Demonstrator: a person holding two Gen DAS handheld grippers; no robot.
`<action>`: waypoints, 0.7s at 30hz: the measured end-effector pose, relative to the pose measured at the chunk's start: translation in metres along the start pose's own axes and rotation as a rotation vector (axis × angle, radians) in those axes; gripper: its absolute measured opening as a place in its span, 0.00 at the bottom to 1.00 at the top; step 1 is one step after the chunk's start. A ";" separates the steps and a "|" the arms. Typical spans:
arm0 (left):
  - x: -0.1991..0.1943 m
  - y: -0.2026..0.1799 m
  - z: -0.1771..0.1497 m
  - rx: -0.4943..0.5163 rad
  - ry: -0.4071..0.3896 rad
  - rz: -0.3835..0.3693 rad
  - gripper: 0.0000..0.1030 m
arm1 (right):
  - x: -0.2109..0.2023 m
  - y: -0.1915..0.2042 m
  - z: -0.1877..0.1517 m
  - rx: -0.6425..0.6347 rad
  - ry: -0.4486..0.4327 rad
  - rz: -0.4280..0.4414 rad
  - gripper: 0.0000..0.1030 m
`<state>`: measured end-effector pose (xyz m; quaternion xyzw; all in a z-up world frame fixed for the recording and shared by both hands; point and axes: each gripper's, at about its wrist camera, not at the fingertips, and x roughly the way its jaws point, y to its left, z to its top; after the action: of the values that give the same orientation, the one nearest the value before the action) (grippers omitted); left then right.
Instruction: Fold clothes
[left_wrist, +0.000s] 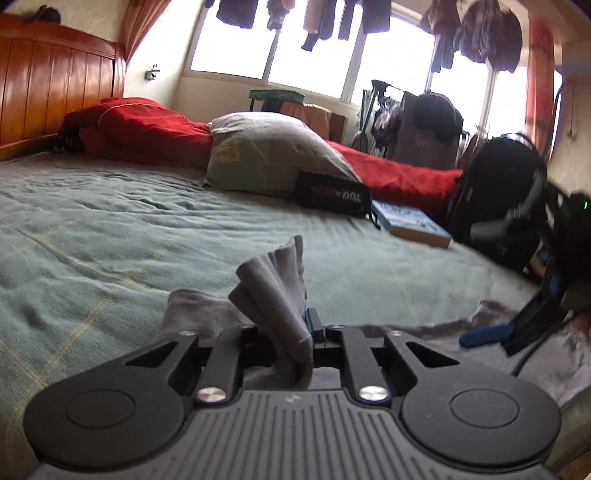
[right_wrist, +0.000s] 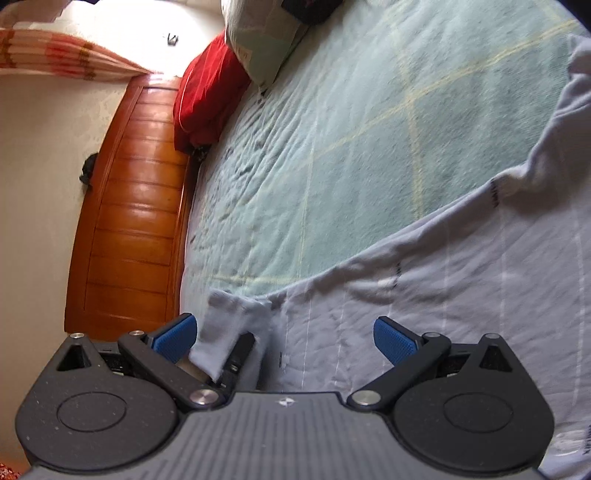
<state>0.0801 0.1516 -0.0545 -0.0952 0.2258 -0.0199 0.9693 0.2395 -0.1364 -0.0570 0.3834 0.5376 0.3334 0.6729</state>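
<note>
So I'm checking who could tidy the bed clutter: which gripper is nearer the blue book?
Right. Seen from the left gripper, which is shut on the grey garment, the right gripper hangs just below the blue book, clearly closer to it.

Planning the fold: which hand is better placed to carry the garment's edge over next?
Left. The left tool is already shut on a bunch of the grey garment; the right tool stands open over the cloth, gripping nothing.

L black two-finger gripper (left_wrist: 291, 325): jaws nearly closed, pinching a bunched grey fabric fold (left_wrist: 280, 291). R black two-finger gripper (right_wrist: 286, 338): jaws wide apart, blue ribbed pads (right_wrist: 395, 338) showing, nothing clamped betw. them.
</note>
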 end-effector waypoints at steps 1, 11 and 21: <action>0.001 -0.005 -0.002 0.021 0.002 0.007 0.12 | -0.003 -0.002 0.001 0.002 -0.007 -0.001 1.00; 0.004 -0.047 -0.018 0.201 0.031 0.042 0.12 | -0.006 -0.020 0.006 0.055 -0.020 0.003 1.00; 0.005 -0.055 -0.019 0.211 0.039 0.012 0.13 | -0.015 -0.024 0.009 0.047 -0.039 0.009 1.00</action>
<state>0.0759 0.0941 -0.0627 0.0090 0.2419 -0.0394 0.9695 0.2465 -0.1620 -0.0695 0.4078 0.5303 0.3164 0.6726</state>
